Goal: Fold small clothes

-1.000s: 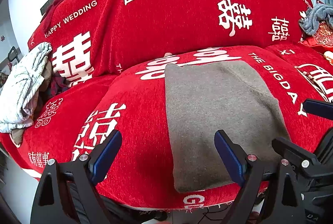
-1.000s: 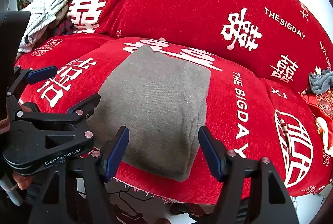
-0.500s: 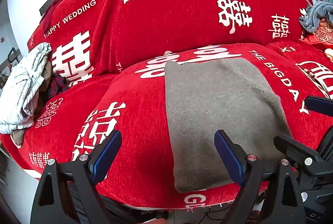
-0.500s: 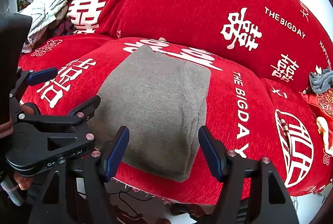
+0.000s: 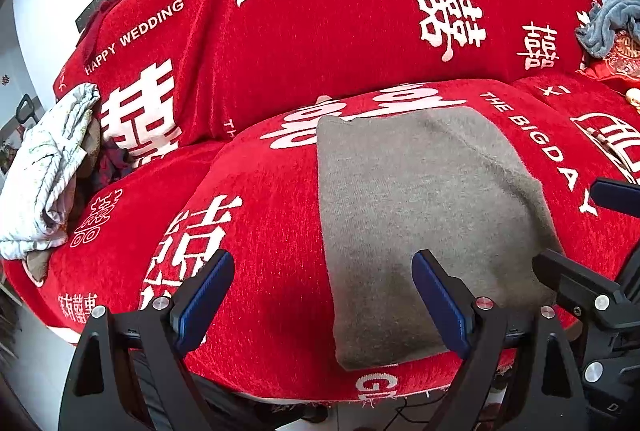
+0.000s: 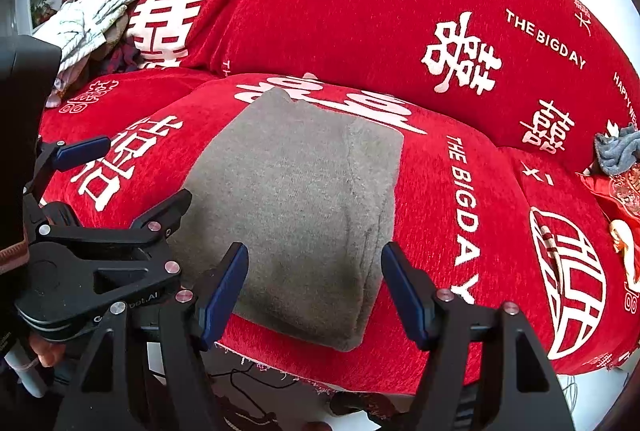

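Observation:
A grey knitted garment [image 5: 416,215] lies folded flat on the middle seat cushion of a red sofa [image 5: 256,215]; the right wrist view shows the same grey garment [image 6: 304,199] with a fold ridge along its right side. My left gripper [image 5: 322,273] hovers open above the garment's front left edge, nothing between its blue pads. My right gripper [image 6: 314,267] hangs open over the garment's front right part, its pads also clear of the cloth. In the right wrist view the left gripper [image 6: 132,175] shows at the left, held by a hand.
A crumpled white patterned cloth [image 5: 44,175] lies on the sofa's left end. A grey-blue cloth [image 5: 608,27] and a red embroidered cushion [image 5: 620,63] sit at the right end. The sofa's front edge [image 5: 372,383] drops to the floor, where cables lie.

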Available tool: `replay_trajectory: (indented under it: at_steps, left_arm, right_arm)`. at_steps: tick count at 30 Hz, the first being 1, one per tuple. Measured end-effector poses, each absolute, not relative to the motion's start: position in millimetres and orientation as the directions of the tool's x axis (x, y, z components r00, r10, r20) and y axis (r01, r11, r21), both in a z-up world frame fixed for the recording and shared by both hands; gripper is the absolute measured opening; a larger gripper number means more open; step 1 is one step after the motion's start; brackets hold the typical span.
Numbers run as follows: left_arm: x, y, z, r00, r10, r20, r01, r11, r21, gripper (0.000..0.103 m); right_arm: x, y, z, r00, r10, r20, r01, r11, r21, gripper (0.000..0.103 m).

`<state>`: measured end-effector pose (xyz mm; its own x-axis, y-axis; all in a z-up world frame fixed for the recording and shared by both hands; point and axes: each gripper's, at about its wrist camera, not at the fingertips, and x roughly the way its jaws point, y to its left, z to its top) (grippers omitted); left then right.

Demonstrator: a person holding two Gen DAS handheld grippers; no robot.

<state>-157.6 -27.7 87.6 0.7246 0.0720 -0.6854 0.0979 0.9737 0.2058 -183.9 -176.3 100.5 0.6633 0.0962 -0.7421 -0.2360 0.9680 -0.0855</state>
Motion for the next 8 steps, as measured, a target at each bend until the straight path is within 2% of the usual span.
replay_trajectory:
  at_steps: [8]
  left_arm:
    - [-158.1,-27.6,86.2,0.726,0.072,-0.683,0.1,0.973,0.209,0.091]
  right_arm:
    - [-184.3,-175.0,99.7,0.663,0.094,-0.743,-0.235,0.968,-0.088,0.072]
